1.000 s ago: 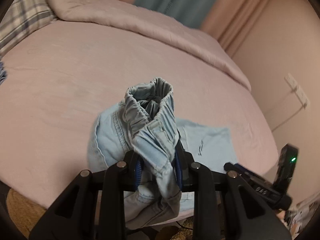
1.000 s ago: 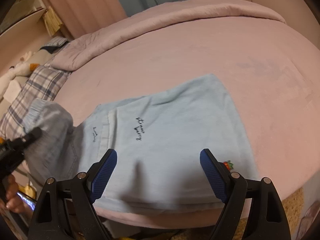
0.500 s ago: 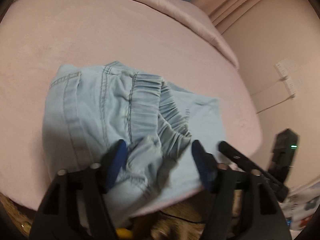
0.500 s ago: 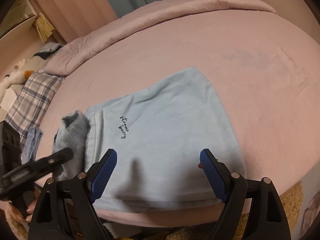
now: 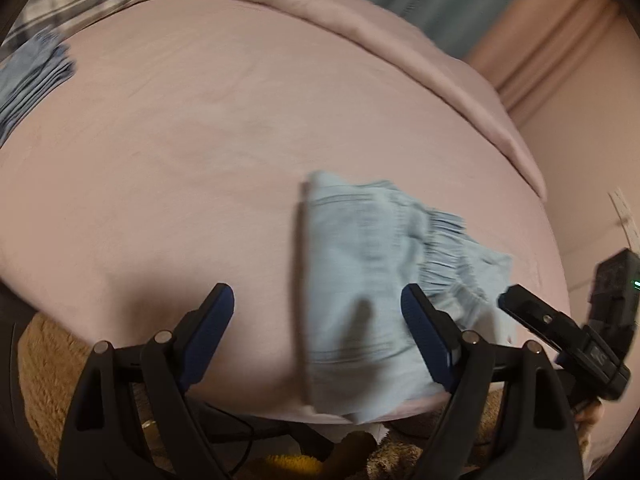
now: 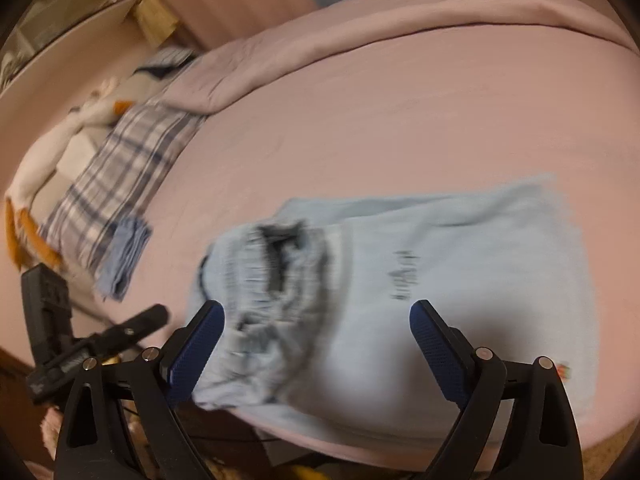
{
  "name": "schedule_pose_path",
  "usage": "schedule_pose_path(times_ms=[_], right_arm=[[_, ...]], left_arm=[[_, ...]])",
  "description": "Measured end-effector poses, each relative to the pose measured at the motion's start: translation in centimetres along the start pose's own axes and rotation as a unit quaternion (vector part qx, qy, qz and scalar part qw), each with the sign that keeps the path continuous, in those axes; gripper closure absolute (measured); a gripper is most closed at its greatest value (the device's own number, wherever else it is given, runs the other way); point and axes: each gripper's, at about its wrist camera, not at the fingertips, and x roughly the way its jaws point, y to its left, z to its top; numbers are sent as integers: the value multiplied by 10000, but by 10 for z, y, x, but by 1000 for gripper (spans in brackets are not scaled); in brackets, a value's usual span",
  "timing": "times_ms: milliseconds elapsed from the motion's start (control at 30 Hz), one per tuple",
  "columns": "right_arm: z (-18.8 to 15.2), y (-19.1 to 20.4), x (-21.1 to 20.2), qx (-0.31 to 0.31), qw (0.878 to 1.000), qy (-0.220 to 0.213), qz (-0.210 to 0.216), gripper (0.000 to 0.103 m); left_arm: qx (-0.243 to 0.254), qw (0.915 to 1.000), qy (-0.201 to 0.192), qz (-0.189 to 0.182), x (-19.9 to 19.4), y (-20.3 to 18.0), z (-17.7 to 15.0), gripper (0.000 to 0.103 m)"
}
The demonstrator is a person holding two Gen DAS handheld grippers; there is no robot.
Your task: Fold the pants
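The light blue denim pants (image 5: 372,280) lie folded on the pink bed (image 5: 180,160) near its front edge, the gathered waistband (image 5: 448,256) folded over on top. In the right wrist view the pants (image 6: 460,272) show small dark lettering and the bunched waistband (image 6: 276,280) at their left end. My left gripper (image 5: 318,312) is open and empty, above the pants' left edge. My right gripper (image 6: 316,332) is open and empty, just above the pants. The right gripper also shows at the right of the left wrist view (image 5: 560,324).
A plaid pillow (image 6: 116,176) and a small folded blue cloth (image 6: 124,256) lie at the left of the bed. A pink duvet (image 6: 400,16) is rolled along the far side. A white plush toy (image 6: 48,148) sits beyond the pillow. A brown rug (image 5: 44,364) lies below the bed edge.
My left gripper let go of the waistband, opened wide and pulled back to the left. The waistband now lies folded on the pants. The right gripper stayed open and shifted left.
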Motion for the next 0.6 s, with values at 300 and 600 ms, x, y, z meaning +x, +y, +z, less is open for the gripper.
schedule_pose_path(times_ms=[300, 600], right_arm=[[-6, 37, 13, -402, 9989, 34, 253, 48], [-17, 29, 43, -329, 9990, 300, -1, 79]], left_arm=[[-239, 9996, -10, 141, -11, 16, -7, 18], [-208, 9997, 137, -27, 0, 9, -5, 18]])
